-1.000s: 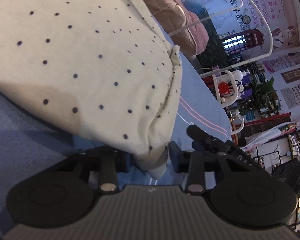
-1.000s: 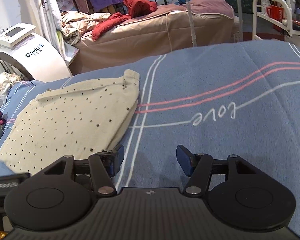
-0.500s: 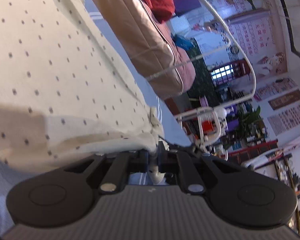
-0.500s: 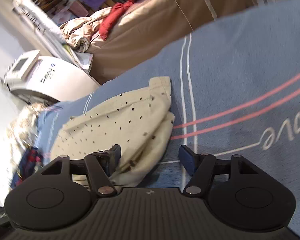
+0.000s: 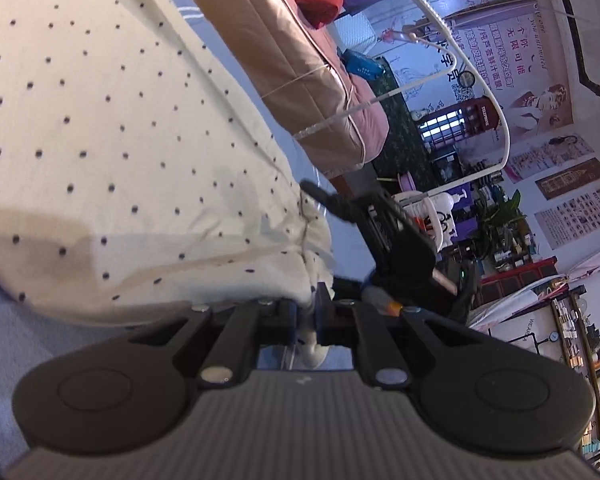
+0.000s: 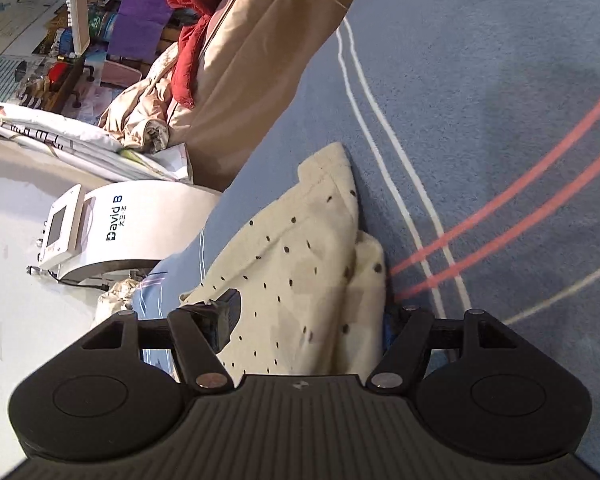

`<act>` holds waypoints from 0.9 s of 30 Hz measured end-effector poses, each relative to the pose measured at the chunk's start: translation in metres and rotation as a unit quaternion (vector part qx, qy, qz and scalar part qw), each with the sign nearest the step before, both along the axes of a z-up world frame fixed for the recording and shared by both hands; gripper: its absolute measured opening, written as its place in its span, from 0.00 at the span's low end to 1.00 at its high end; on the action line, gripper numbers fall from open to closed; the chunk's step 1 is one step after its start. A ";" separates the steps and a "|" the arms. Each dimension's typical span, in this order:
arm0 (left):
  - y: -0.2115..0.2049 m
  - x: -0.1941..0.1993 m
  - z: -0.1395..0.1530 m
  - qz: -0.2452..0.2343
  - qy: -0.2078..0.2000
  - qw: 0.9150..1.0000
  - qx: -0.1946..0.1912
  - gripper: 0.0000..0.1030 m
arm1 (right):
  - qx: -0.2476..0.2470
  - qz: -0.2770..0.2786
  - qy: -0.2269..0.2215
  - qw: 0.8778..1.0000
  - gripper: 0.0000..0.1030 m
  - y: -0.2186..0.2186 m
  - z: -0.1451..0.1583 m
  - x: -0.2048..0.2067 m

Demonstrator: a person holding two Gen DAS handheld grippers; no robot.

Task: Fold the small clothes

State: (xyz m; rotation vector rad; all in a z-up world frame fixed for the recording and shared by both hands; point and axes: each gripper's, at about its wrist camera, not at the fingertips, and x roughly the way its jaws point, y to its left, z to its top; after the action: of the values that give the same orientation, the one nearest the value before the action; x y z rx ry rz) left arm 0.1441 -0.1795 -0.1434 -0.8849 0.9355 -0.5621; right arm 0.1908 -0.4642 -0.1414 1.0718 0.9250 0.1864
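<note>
1. A cream, dark-dotted garment is laid on a blue bedspread marked with white and pink lines; it is spread over the left part of the bed, with one corner raised.
2. The left gripper is pinched nearly shut on the garment's hem corner; a fold of cream cloth is seen squeezed between its pads and hanging below them.
3. The right gripper is held wide apart — its fingers straddle a bunched edge of the same garment, with cloth lying between them; no pressing of the pads on the cloth can be made out.
4. In the left view the right gripper is seen as a black shape just beyond the lifted corner.
5. Progress, as judged: the fold seems barely begun; one corner is gripped and lifted, the second grasp is not yet made; the carrying-over of the edge, the laying flat and any further folds are left to do.
6. Hidden or unclear: the garment's full outline is cut off in both views, so its kind — shirt or trousers — cannot be told; the right gripper's right pad is partly buried behind cloth; whether the garment is already doubled once cannot be settled, though layered edges are suggested in the right view.
7. Behind the bed, a tan couch with a red cloth and a white machine are seen.
</note>
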 end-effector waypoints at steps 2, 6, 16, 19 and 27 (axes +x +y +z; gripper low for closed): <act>-0.001 -0.002 -0.004 -0.002 0.007 1.000 0.001 0.07 | -0.009 0.000 -0.003 1.000 0.86 0.001 0.000 0.004; 0.001 -0.012 -0.012 -0.007 0.010 1.000 0.009 0.07 | -0.022 -0.014 0.017 1.000 0.14 -0.003 -0.008 0.001; 0.004 -0.013 -0.023 -0.014 0.038 0.999 0.022 0.08 | -0.191 0.045 -0.004 0.981 0.12 0.030 0.027 0.007; 0.015 -0.010 -0.021 -0.002 0.040 0.999 0.021 0.07 | -0.227 0.055 -0.023 0.972 0.11 0.048 0.043 0.010; 0.095 0.001 -0.013 0.092 0.063 0.993 -0.049 0.06 | -0.244 0.113 -0.064 0.961 0.10 0.127 0.087 0.028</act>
State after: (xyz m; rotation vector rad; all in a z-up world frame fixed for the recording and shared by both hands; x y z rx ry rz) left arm 0.1448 -0.0846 -0.1566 -1.0924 0.9342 -0.3986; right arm 0.2187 -0.3370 -0.0547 0.4907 0.9140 0.1996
